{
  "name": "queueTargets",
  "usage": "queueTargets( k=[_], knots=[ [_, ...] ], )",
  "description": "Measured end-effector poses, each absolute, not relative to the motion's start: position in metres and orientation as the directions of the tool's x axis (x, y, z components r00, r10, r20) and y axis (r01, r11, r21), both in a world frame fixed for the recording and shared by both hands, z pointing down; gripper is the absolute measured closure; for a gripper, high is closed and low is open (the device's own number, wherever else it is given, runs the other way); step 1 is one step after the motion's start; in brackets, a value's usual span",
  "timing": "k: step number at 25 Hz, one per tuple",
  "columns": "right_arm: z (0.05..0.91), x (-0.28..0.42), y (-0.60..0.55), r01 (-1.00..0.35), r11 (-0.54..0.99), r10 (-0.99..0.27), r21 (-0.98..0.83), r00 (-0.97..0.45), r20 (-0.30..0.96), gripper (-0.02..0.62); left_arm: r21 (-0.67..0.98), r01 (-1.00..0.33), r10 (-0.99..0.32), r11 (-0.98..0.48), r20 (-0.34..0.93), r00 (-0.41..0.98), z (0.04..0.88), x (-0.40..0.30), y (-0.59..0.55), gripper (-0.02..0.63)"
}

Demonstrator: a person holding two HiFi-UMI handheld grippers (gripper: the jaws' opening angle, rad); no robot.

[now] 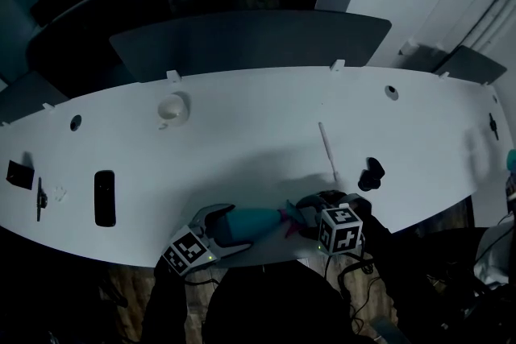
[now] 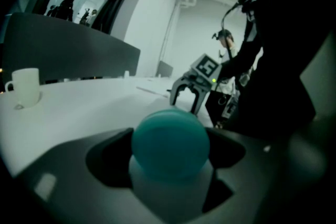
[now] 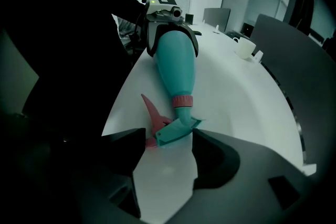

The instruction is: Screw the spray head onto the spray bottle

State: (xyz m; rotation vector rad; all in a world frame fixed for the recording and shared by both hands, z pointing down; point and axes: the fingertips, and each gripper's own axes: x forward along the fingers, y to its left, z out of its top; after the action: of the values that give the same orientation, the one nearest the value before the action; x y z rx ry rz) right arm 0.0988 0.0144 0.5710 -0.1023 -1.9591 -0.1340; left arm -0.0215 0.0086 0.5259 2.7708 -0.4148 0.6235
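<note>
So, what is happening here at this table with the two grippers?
A person works with a gripper in each hand at the near edge of a white table. The left gripper is shut on the base of a teal spray bottle and holds it lying sideways. The spray head already sits on the bottle's neck. The right gripper has its jaws on either side of it; whether they press it I cannot tell.

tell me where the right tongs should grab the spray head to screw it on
Grip the teal plastic spray head by its flat sides, beyond the pink collar, coming end-on along the lying teal bottle axis. The pink trigger juts to one side, so set the right tongs across the other two faces.
</note>
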Motion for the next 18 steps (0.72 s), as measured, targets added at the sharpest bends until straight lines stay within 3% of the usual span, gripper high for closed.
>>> queueTargets(
  k=[4,10,18],
  knots=[
    [0.563,0.103,0.013,0.104,0.99,0.125,-0.093,-0.364,0.923,0.365,0.182,-0.328,-0.215,-0.927,0.457,0.863,0.527,-0.024,0.01,0.184],
    [0.528,0.107,0.003,-0.015,0.905,0.373,-0.425,-0.45,0.811,0.46,0.18,-0.326,-0.213,-0.928,0.459,0.862,0.527,-0.028,0.013,0.184],
    [0.501,0.088,-0.007,0.01,0.89,0.383,-0.455,-0.558,0.736,0.486,0.237,-0.337,-0.222,-0.911,0.406,0.887,0.52,-0.036,0.009,0.184]
  ],
)
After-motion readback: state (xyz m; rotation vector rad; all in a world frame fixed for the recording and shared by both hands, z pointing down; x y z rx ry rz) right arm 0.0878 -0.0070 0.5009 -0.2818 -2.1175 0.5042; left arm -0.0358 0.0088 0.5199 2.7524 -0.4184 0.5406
